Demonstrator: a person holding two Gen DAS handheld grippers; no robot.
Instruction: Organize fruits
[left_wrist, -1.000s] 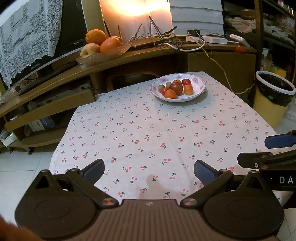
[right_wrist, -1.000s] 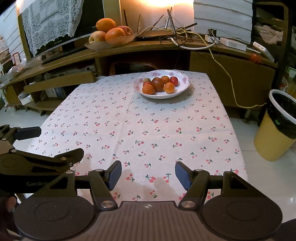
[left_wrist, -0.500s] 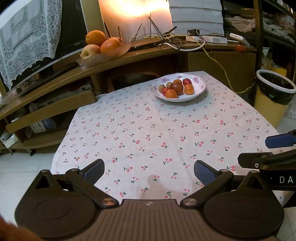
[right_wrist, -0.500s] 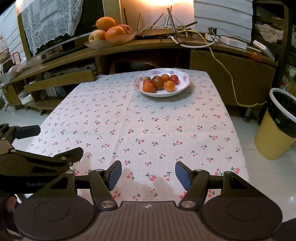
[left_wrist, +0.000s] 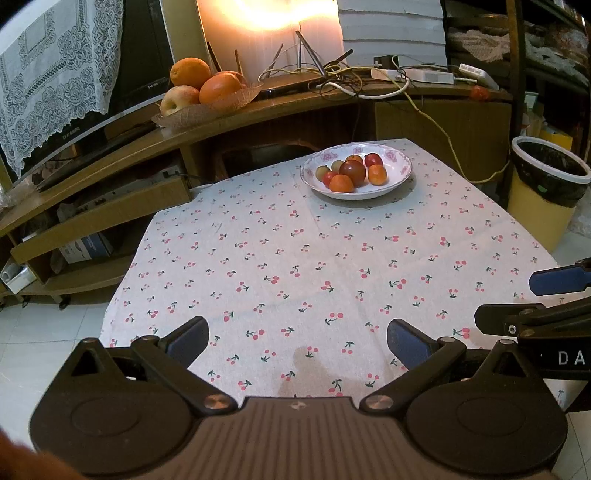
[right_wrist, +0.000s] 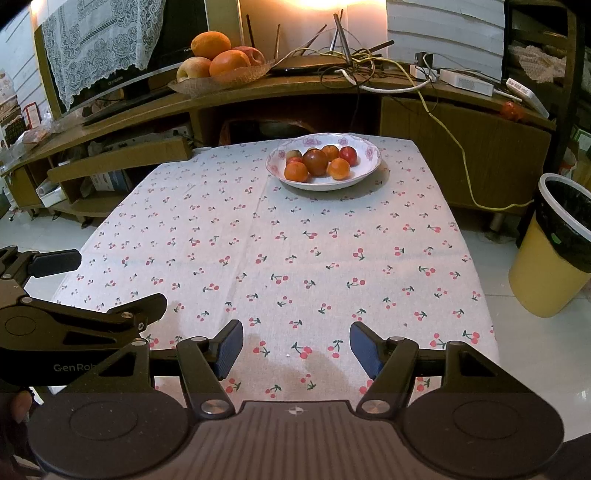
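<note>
A white floral plate (left_wrist: 400, 173) (right_wrist: 369, 166) stands at the far end of the cherry-print tablecloth (left_wrist: 314, 258) (right_wrist: 295, 251). It holds several small fruits: a dark red one (left_wrist: 352, 172) (right_wrist: 315, 162) in the middle, orange ones (left_wrist: 341, 183) (right_wrist: 296, 171) and small red ones around it. My left gripper (left_wrist: 297, 341) is open and empty over the near table edge. My right gripper (right_wrist: 296, 349) is open and empty beside it. Each shows at the side of the other's view, the right one (left_wrist: 535, 302) and the left one (right_wrist: 74, 291).
A wooden TV console (left_wrist: 110, 147) stands behind the table with a woven tray of oranges and an apple (left_wrist: 207, 88) (right_wrist: 221, 62), cables and a router. A yellow bin with a black liner (left_wrist: 546, 192) (right_wrist: 557, 247) stands on the floor to the right.
Both grippers have edged slightly forward toward the plate. Both stay open and empty.
</note>
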